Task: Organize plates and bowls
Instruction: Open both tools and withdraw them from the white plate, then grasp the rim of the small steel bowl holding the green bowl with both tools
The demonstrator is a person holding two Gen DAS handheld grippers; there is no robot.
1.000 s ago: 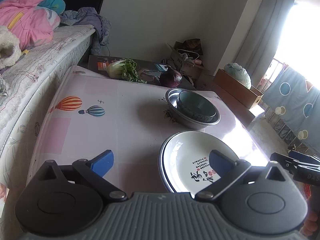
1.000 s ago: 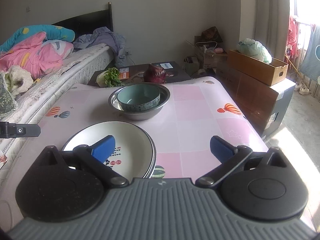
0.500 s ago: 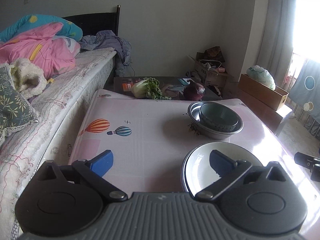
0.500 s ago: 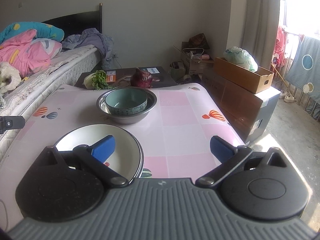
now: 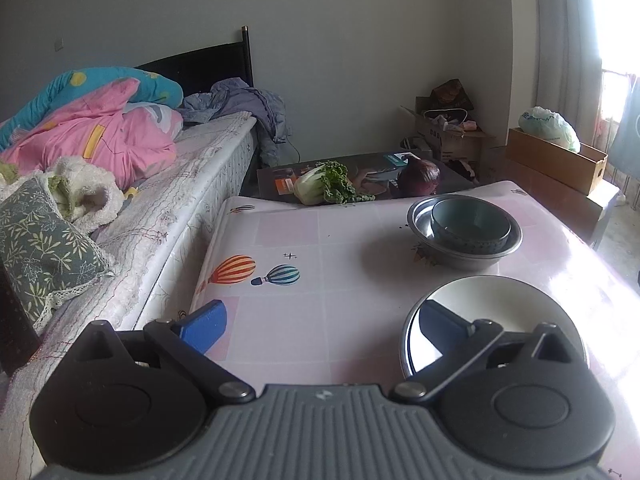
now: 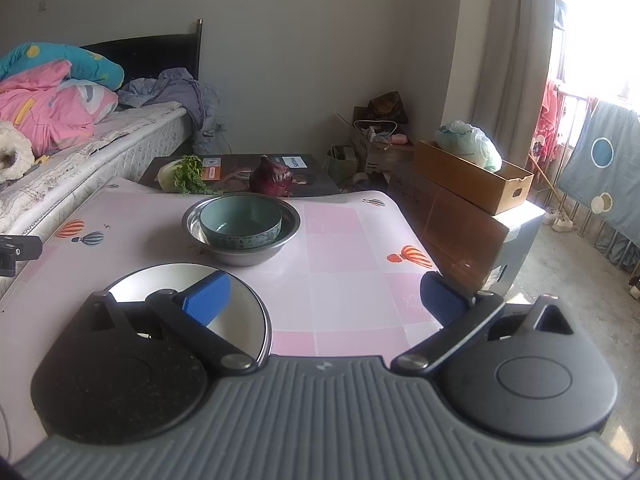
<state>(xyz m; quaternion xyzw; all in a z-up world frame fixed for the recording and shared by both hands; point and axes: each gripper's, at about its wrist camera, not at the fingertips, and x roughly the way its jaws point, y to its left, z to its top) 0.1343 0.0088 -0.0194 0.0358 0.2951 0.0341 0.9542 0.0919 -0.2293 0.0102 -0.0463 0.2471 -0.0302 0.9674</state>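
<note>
Shiny metal basin point(image 6: 241, 236); glazed teal bowl point(image 6: 240, 222); glossy white plate point(image 5: 496, 320).

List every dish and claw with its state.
Left claw: open, empty, above the table.
Right claw: open, empty.
Teal bowl: upright, nested in the steel bowl.
Steel bowl: upright on the table.
Plate: flat on the table, empty.

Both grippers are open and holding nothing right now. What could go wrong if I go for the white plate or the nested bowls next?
The white plate lies near the table's front edge; a push from either gripper could slide it off. The teal bowl sits loose inside the steel bowl, so lifting the outer one may tip it.
</note>
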